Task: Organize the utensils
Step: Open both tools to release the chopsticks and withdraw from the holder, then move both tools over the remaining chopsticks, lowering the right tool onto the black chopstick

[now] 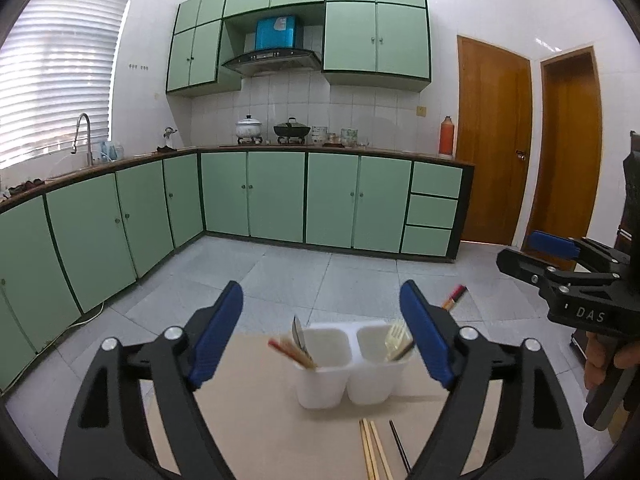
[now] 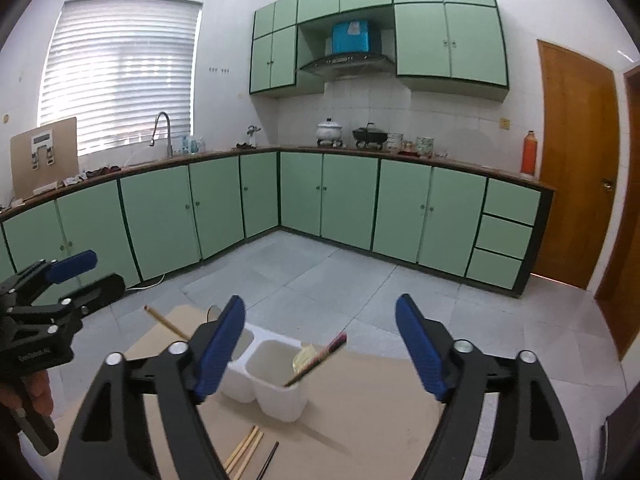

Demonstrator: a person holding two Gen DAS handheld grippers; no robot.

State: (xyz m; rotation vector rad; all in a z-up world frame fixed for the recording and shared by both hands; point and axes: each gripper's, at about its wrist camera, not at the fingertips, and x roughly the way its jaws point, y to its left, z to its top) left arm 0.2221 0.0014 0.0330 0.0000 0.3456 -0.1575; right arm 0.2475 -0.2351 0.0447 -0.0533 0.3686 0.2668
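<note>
My left gripper has its jaws spread wide, with nothing between the blue pads. My right gripper has its jaws spread wide too, and they pinch nothing.

Just past the jaws stands a white holder with two cups joined side by side. It sits on a tan board that serves as my counter. In the left wrist view, the left cup holds red-tipped chopsticks and a metal spoon. The right cup holds a pale fork and a dark chopstick with a red end.

On the board, in front of the holder, lie some light wooden chopsticks and one thin black chopstick just beside them.

Farther off I see a gray tile floor and green cabinets.
</note>
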